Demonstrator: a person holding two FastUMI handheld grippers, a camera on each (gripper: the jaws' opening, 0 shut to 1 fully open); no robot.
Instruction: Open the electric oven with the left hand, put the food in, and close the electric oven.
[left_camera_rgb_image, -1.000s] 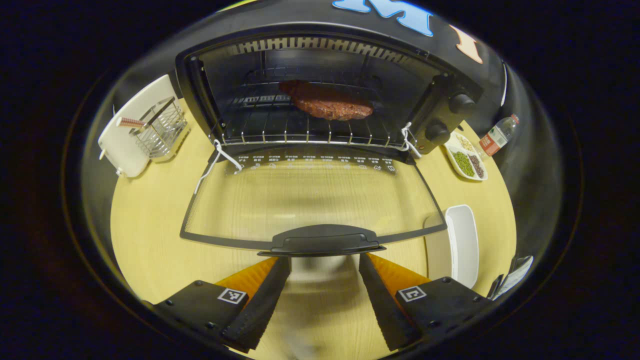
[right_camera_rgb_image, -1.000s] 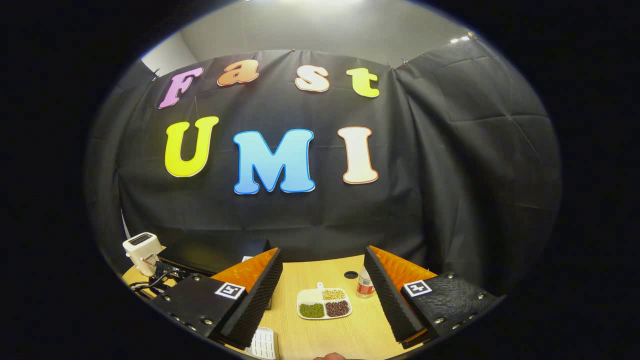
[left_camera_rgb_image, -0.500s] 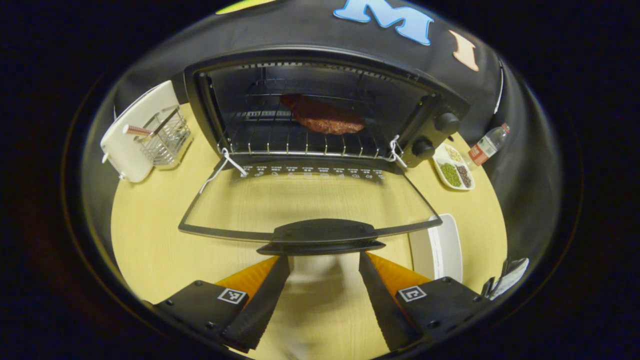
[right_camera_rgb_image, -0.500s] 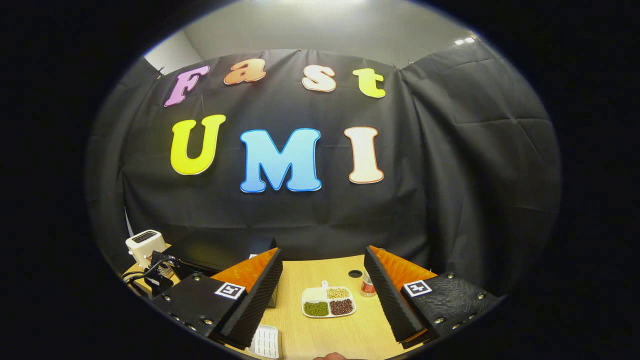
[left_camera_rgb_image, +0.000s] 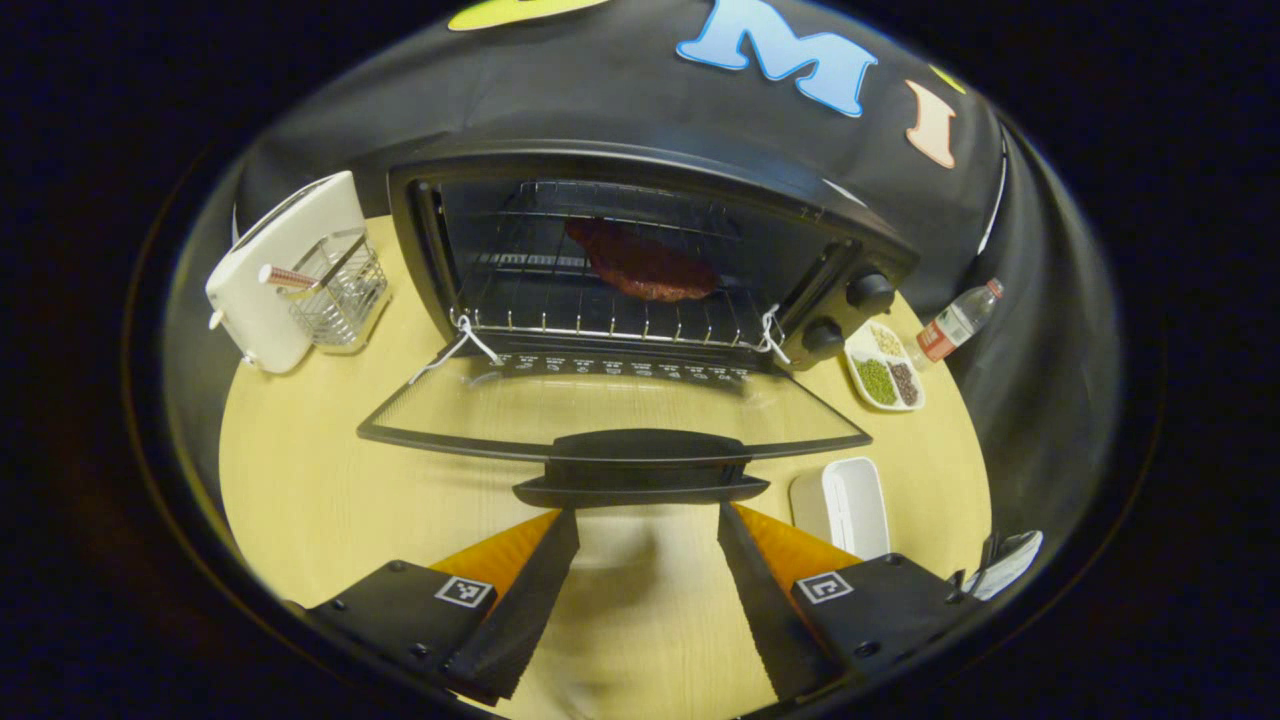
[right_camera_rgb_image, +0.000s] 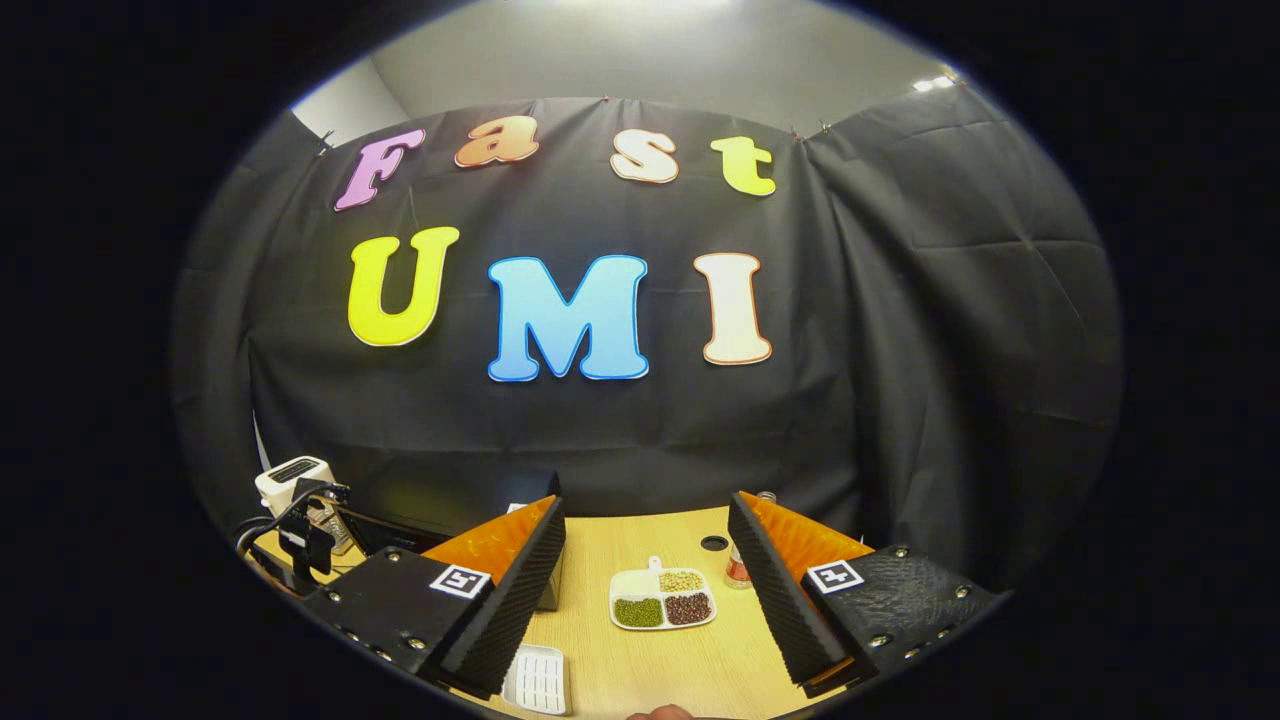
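The left claw (left_camera_rgb_image: 645, 525) is open, just under the oven door's handle (left_camera_rgb_image: 640, 470). Ahead, meat (left_camera_rgb_image: 640, 265) sits on the rack. The right claw (right_camera_rgb_image: 650, 530) is open too.

You face a black cloth wall (right_camera_rgb_image: 900, 330) hung behind a pale wooden table (right_camera_rgb_image: 650, 670); above the cloth, a grey wall (right_camera_rgb_image: 640, 50) catches bright light from overhead.
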